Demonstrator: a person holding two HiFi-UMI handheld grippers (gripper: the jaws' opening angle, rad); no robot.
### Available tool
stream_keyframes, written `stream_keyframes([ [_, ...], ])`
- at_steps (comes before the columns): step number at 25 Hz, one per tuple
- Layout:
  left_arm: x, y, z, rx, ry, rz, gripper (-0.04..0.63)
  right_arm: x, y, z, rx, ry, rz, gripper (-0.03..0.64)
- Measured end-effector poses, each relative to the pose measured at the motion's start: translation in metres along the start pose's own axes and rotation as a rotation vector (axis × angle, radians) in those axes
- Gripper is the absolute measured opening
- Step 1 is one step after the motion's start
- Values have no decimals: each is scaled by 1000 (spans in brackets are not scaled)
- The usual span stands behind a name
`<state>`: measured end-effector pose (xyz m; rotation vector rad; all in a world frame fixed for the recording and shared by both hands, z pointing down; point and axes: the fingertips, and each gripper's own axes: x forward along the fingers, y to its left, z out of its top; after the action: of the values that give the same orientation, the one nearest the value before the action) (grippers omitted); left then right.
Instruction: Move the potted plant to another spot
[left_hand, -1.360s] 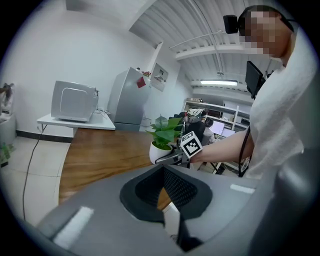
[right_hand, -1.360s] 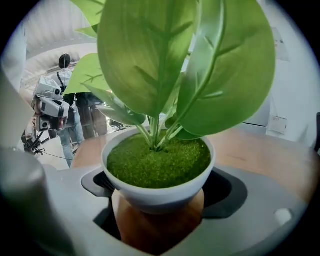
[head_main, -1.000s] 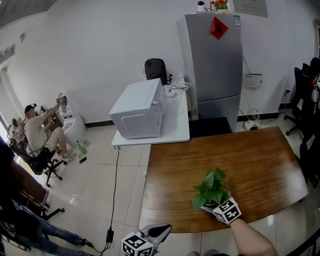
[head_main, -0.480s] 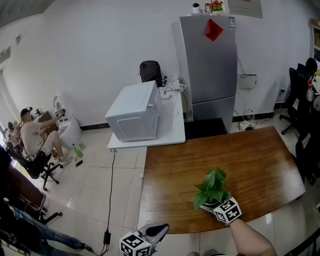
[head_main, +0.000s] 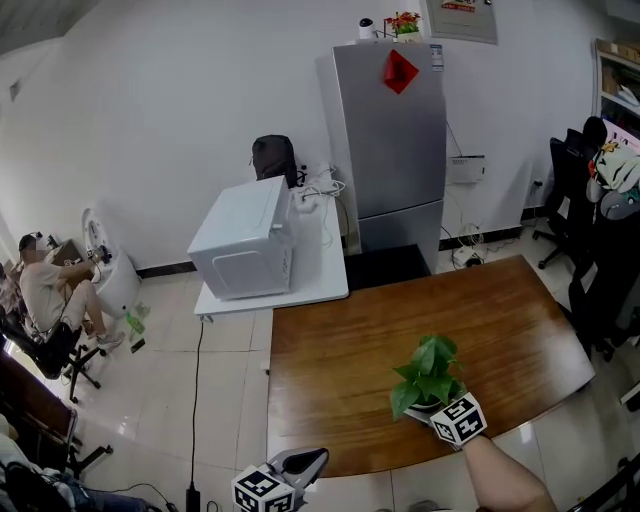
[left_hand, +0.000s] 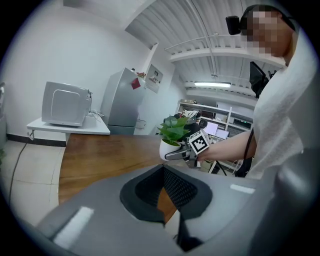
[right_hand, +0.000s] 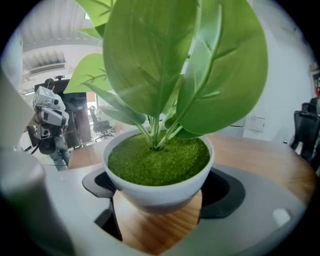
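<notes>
Over the last second the whole room has slid up and to the left in the head view. The fridge (head_main: 385, 140) and the microwave (head_main: 240, 240) both sit further that way than they did, and the brown table (head_main: 330, 350) has shifted with them. The potted plant (head_main: 428, 372) and the right gripper (head_main: 430, 410) have kept their place, low and right of centre in the frame, near the table's front edge. So the person has turned or stepped, and the plant has kept station with them rather than with the table. I take that to mean the carry has started.

In the right gripper view the fingers are spread wide, one against each side of the white pot just under its rim. The leaves fill the top of that picture. Bare wood shows below the pot's base, which suggests it has been lifted. From these angles, though, I can't be sure whether it is clear of the table or still just resting on it.

The left gripper (head_main: 318, 460) hangs at the bottom edge of the head view, off the table's front and well apart from the plant. Its fingers are brought together on nothing, and only a sliver of wood shows between the pads.

The plant is held but hasn't yet gone anywhere new. The wide stretch of table in the middle of the frame is bare, so there is room to set it down.
</notes>
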<state>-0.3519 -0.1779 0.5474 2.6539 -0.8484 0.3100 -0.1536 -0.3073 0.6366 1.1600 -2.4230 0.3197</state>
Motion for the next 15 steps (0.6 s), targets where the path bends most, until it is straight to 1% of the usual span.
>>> stream_keyframes([
  [5, 4, 12, 11, -6, -13, 12, -6, -21, -23, -3, 18, -7, -53, 472],
  [9, 20, 8, 19, 6, -15, 5, -6, -37, -41, -9, 37, -21, -78, 472],
  [12, 39, -8, 24, 10, -12, -2, -6, -55, -57, -18, 38, -19, -84, 472],
  [15, 72, -40, 30, 9, -1, -16, -6, -84, -86, -32, 41, -9, -92, 471],
])
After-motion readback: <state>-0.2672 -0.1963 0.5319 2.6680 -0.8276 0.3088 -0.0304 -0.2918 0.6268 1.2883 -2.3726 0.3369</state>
